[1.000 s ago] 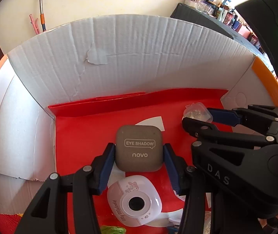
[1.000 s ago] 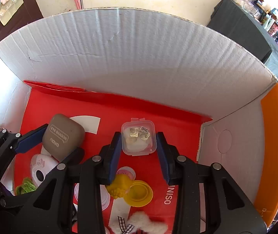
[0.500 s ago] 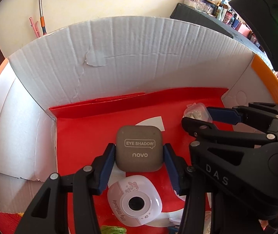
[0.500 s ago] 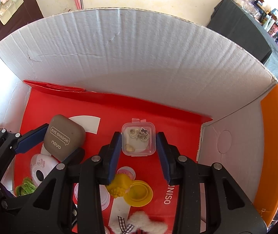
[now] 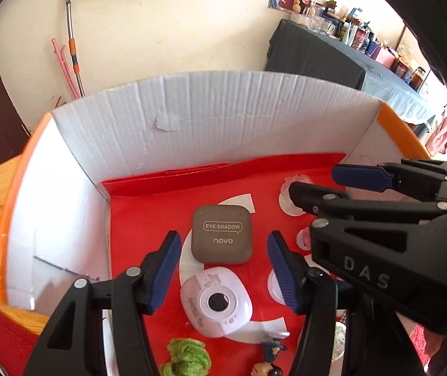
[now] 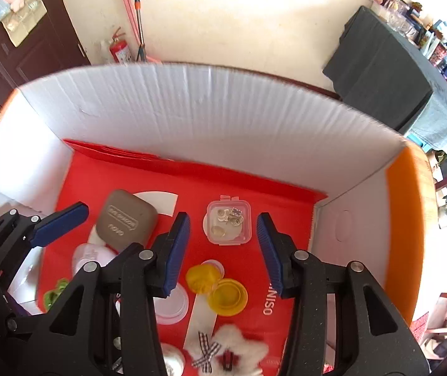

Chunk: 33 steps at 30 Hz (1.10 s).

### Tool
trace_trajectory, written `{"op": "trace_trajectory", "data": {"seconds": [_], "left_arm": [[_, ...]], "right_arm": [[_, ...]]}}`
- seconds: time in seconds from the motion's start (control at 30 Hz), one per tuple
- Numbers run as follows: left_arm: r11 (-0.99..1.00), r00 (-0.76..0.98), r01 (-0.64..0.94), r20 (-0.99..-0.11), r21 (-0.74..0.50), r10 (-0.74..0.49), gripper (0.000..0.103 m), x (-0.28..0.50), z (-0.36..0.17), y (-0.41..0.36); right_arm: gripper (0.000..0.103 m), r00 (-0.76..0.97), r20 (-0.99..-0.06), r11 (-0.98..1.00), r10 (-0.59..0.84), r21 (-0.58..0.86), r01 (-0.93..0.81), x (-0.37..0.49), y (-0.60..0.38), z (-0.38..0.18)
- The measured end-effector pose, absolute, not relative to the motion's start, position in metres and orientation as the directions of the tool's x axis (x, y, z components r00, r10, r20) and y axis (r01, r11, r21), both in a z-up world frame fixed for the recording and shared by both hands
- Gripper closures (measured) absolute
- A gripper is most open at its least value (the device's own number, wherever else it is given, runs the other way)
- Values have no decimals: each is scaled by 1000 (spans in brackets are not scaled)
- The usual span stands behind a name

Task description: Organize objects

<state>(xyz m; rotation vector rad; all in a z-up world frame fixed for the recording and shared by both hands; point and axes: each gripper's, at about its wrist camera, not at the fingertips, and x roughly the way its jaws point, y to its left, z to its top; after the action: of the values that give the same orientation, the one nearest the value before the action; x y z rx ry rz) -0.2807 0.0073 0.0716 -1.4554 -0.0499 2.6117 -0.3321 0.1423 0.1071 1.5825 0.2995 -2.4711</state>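
One grey "EYE SHADOW novo" case point(image 5: 222, 234) is seen flat on the red liner point(image 5: 148, 219) of the white cardboard box point(image 5: 223, 119); one clear lidded trinket box point(image 6: 229, 221) lies right of it. Left gripper point(image 5: 223, 269) jaws have just been opening, now apart and clear of the case, nothing held. Right gripper point(image 6: 223, 250) likewise: just opening, pads off the trinket box. One pink toy camera point(image 5: 215, 300) sits just nearer than the case. Cream wall behind.
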Motion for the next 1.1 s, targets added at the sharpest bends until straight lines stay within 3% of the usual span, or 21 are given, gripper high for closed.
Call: {"op": "trace_trajectory", "data": {"seconds": [0.23, 0.37, 0.77, 1.1], "left_arm": [[-988, -575, -121, -805, -98, 150, 39, -255, 90, 5], [-987, -615, -129, -772, -101, 159, 33, -235, 100, -3], [-985, -709, -121, -684, -124, 173, 21, -213, 117, 2], [-992, -778, -104, -616, -67, 122, 10, -178, 112, 7]], "right_arm": [[53, -471, -878, -951, -85, -70, 301, -312, 132, 131], [52, -521, -845, -951, -122, -51, 305, -289, 142, 138], [31, -712, -679, -950, -179, -70, 305, -221, 150, 177], [19, -804, -566, -951, -179, -109, 289, -175, 160, 162]]}}
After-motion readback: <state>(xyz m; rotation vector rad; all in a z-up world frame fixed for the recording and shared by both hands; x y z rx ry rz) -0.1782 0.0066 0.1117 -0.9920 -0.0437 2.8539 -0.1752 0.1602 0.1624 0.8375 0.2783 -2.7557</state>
